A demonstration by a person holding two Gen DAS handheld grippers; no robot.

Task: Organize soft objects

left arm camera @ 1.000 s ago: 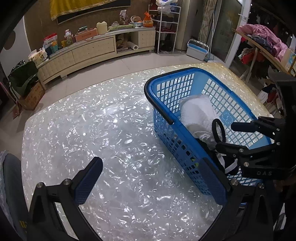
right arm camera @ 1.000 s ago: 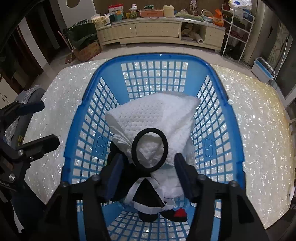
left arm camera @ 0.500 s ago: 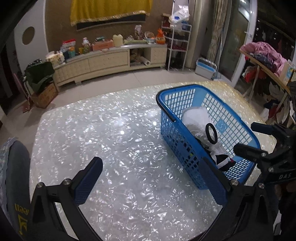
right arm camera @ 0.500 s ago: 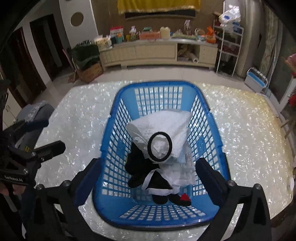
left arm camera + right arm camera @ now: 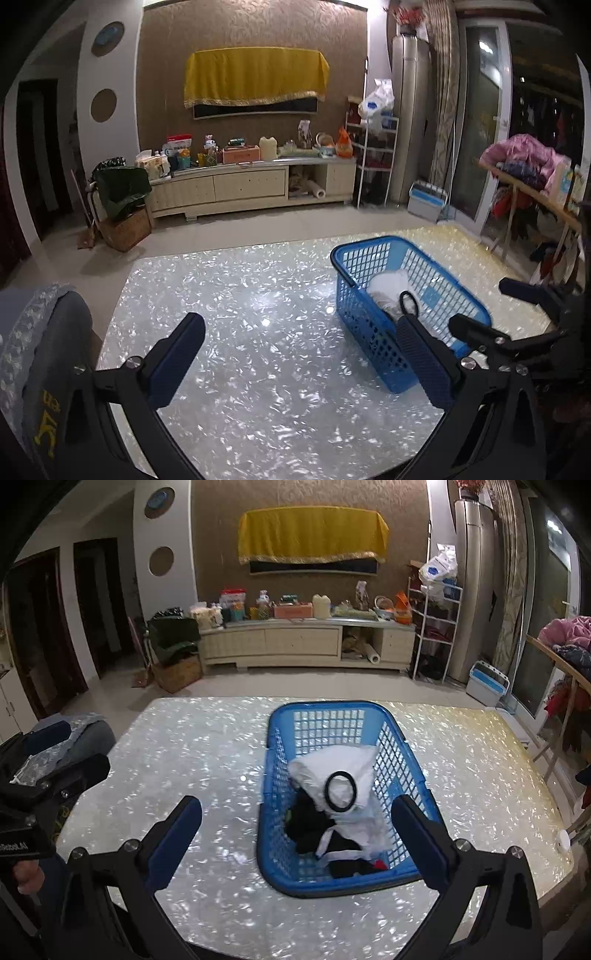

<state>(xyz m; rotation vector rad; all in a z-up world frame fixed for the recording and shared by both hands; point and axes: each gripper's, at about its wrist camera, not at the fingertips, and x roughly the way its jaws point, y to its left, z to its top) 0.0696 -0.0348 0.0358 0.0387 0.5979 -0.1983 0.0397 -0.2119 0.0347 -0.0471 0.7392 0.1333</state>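
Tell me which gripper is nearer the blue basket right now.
Right. The right gripper hangs open over the blue basket's near end; the left gripper is open over bare table to the basket's left.

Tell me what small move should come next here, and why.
Probably just ease both grippers clear and stop. The white cloth, hair tie and dark garments all lie inside the blue basket, and the left gripper and right gripper are open, holding nothing.

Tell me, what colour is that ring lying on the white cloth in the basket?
Black. The ring shows best in the right wrist view.
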